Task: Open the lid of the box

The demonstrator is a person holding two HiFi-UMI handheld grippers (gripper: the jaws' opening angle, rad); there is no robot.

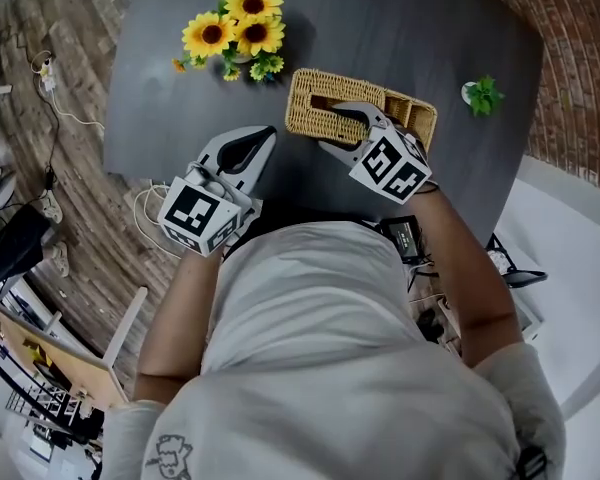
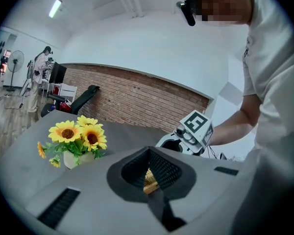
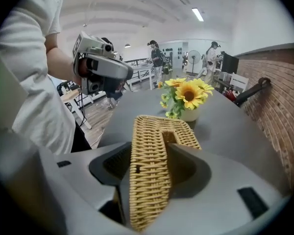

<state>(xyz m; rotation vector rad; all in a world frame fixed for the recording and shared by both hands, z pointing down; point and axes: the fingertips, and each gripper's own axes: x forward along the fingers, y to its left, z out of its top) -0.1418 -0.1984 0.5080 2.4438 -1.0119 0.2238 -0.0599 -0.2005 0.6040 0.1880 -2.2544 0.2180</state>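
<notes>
A woven wicker box (image 1: 315,113) with a slot in its lid lies on the dark table (image 1: 400,28). My right gripper (image 1: 330,128) is down on the box's left half. In the right gripper view one fingertip sits inside the lid's slot and the other outside the rim, with a strip of the wicker lid (image 3: 149,180) between the jaws of the right gripper (image 3: 148,148). A thin dark gap shows at the left pad, so it stands open. My left gripper (image 1: 267,134) hovers left of the box, shut and empty; through the left gripper (image 2: 148,152) a bit of the box (image 2: 150,181) shows.
A vase of sunflowers (image 1: 235,30) stands behind the box to the left. A small green plant (image 1: 483,95) sits at the table's right edge. The table's front edge runs just under both grippers. Cables lie on the wooden floor (image 1: 70,118) at the left.
</notes>
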